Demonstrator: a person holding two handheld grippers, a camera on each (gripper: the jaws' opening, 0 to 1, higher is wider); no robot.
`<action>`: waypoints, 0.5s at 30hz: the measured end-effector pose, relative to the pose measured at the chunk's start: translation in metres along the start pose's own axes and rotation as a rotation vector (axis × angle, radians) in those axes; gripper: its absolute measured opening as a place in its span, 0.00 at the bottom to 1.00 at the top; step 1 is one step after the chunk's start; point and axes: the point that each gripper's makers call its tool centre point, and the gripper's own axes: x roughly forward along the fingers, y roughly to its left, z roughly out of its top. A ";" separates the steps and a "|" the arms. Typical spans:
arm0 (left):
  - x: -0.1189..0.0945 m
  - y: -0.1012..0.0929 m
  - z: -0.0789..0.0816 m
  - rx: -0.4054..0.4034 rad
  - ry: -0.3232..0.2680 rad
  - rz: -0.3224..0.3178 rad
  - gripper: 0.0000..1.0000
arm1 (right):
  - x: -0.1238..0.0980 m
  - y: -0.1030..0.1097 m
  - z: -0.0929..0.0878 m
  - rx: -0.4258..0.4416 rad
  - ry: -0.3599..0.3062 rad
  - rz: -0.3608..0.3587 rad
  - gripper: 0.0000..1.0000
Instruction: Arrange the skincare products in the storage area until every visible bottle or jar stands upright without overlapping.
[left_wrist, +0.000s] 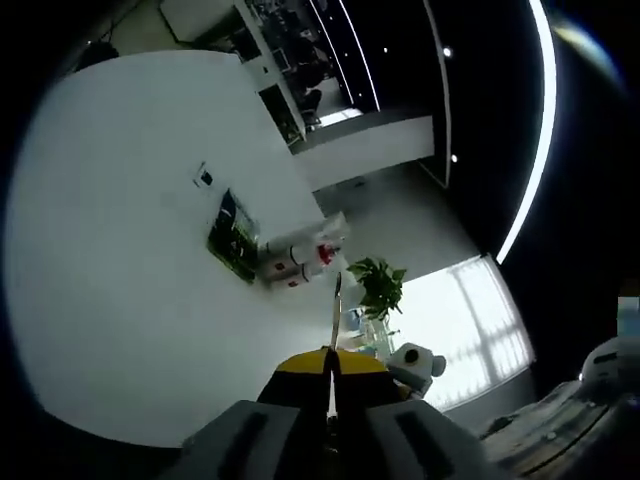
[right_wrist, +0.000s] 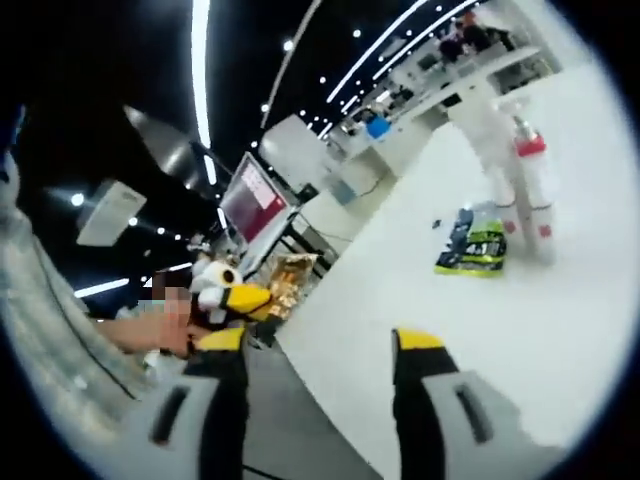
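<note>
Left claw (left_wrist: 331, 375): yellow-tipped jaws pressed together, nothing between them, raised off the counter.
Right claw (right_wrist: 320, 345): jaws spread wide apart, empty, at the near edge of the counter.
Counter (left_wrist: 120, 220): white and broad; the products sit well ahead of both claws.
Bottles (left_wrist: 295, 262): two white bottles touching side by side, red marks on them. In the right gripper view the bottles (right_wrist: 530, 195) stand upright, ahead and to the right of the claw, one with a red cap, long axes rising off the counter. In the left gripper view they appear sideways, since that view is rolled.
Green packet (right_wrist: 472, 245): flat on the counter just beside the bottles, on their claw-facing side; contents cannot be told.
Small item (left_wrist: 205, 177): a little flat white piece, farther off than the packet; too small to identify.
Plant (left_wrist: 378, 285): green leaves beyond the counter edge, ahead of the left claw.
</note>
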 end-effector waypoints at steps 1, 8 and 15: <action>0.002 0.004 0.003 0.007 0.011 0.015 0.01 | 0.000 -0.002 -0.001 0.003 0.006 0.000 0.60; 0.017 0.031 0.030 0.043 0.068 0.096 0.01 | -0.002 -0.023 -0.002 0.013 0.032 -0.052 0.62; 0.043 0.046 0.071 0.065 0.084 0.127 0.01 | -0.009 -0.044 -0.006 0.035 0.048 -0.105 0.61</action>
